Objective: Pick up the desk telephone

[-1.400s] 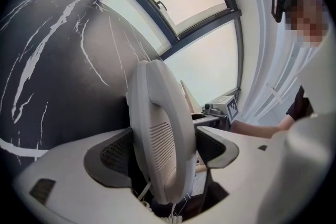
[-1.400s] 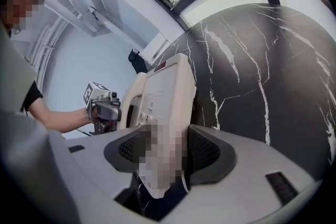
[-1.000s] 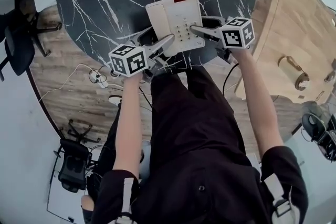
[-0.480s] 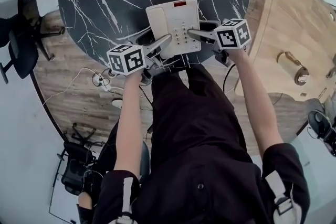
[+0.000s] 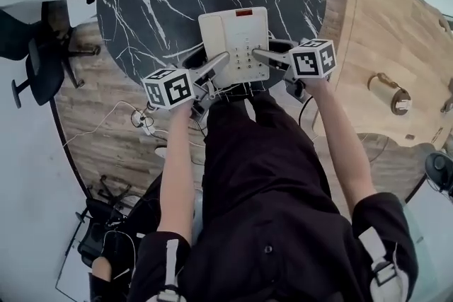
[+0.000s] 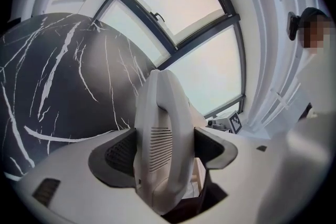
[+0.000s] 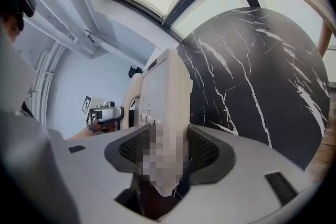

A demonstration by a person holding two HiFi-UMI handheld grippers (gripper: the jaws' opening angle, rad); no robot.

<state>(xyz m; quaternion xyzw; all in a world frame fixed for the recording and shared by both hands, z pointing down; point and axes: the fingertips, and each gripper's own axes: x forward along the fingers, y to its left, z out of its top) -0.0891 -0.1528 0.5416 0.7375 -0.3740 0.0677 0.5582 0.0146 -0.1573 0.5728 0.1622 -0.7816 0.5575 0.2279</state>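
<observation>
Desk telephone (image 5: 234, 35) was over the near part of the black marble desk (image 5: 156, 3), held between both tongs; it looked clear of the top, but I couldn't confirm the gap.

Left tongs (image 6: 164, 147) were clamped on the left side, pads either side of the handset (image 6: 160, 113). They had just been closing a little further with that side already between them. Right tongs (image 7: 167, 149) were clamped on the phone's right edge by the keypad.

Handling, my read:
- Rigid plastic shell, light to moderate weight, so it shouldn't flex.
- Smooth faces, so slip is likely if the squeeze is uneven.
- The handset probably just rests in its cradle. Tilt the phone and it could drop out, and gripping through it is the weak point.
- Best hold is on opposite side edges, as here, kept level.

Compared with the earlier head views, the phone and both tongs sat higher and closer to the desk's near rim. The grip points were unchanged.
</observation>
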